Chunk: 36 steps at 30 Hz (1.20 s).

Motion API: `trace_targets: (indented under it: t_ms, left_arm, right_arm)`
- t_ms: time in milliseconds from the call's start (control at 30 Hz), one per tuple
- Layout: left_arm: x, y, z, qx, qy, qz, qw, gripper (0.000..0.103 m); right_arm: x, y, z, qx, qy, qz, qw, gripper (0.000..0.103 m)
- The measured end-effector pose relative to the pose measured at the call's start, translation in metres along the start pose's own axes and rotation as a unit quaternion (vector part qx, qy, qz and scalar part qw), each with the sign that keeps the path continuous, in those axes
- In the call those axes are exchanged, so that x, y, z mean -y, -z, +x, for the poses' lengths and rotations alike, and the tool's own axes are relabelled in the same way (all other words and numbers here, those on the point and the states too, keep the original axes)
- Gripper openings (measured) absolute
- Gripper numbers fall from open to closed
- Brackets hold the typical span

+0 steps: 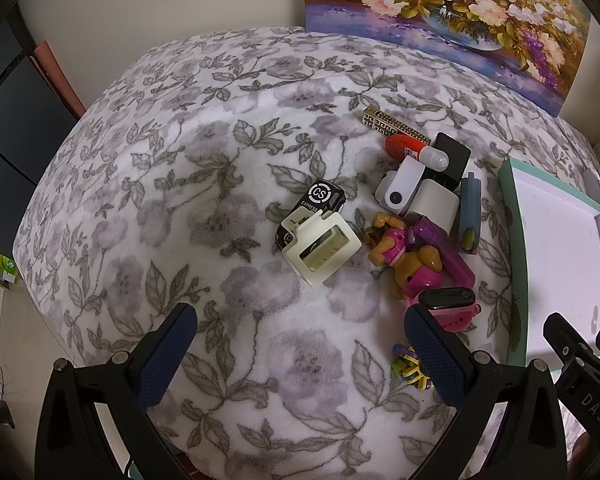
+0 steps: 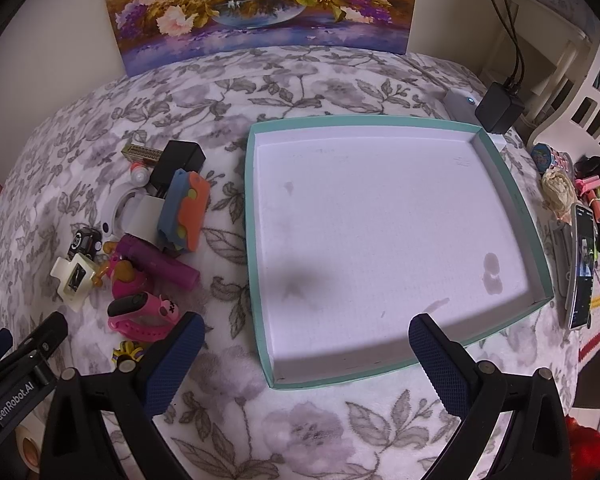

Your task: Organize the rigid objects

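Note:
A pile of small rigid objects lies on the flowered blanket: a cream hair claw (image 1: 320,248) on a black box (image 1: 324,198), a pink toy dog (image 1: 410,258), a purple case (image 1: 444,250), a pink watch (image 1: 450,306), a white camera (image 1: 398,190), white and black chargers and a blue toy (image 1: 470,208). The teal-rimmed tray (image 2: 256,240) with a white floor holds nothing and lies right of the pile. My left gripper (image 1: 300,320) hovers open just in front of the pile. My right gripper (image 2: 306,330) hovers open over the tray's near edge.
A flower painting (image 2: 260,4) leans on the wall behind. A black adapter (image 2: 500,108) with cables, a phone (image 2: 582,268), hair ties and a white basket (image 2: 596,92) crowd the right side. A multicoloured beaded item (image 1: 408,366) lies by my left gripper's right finger.

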<state>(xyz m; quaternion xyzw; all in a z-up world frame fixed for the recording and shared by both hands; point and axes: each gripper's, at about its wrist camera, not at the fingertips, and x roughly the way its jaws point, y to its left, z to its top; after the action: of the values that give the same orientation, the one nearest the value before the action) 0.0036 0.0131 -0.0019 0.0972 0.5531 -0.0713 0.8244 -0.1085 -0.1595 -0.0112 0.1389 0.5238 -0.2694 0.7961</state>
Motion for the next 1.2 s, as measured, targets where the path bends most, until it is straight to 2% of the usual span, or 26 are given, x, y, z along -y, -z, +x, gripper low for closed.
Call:
trace_targets:
  t_ms: [1033, 1133, 1200]
  left_arm:
    - [-0.005, 0.0, 0.001, 0.0, 0.004, -0.015, 0.9999, 0.103]
    - [-0.01, -0.001, -0.001, 0.004, -0.003, -0.026, 0.9997, 0.103]
    - [-0.015, -0.002, -0.001, 0.006, -0.013, -0.035, 0.9993, 0.103]
  right_arm:
    - [-0.01, 0.002, 0.002, -0.003, -0.002, -0.016, 1.0, 0.103]
    - [-0.013, 0.003, 0.0, 0.001, -0.013, -0.019, 1.0, 0.103]
    - [-0.018, 0.004, -0.002, 0.004, -0.036, -0.023, 0.999, 0.103]
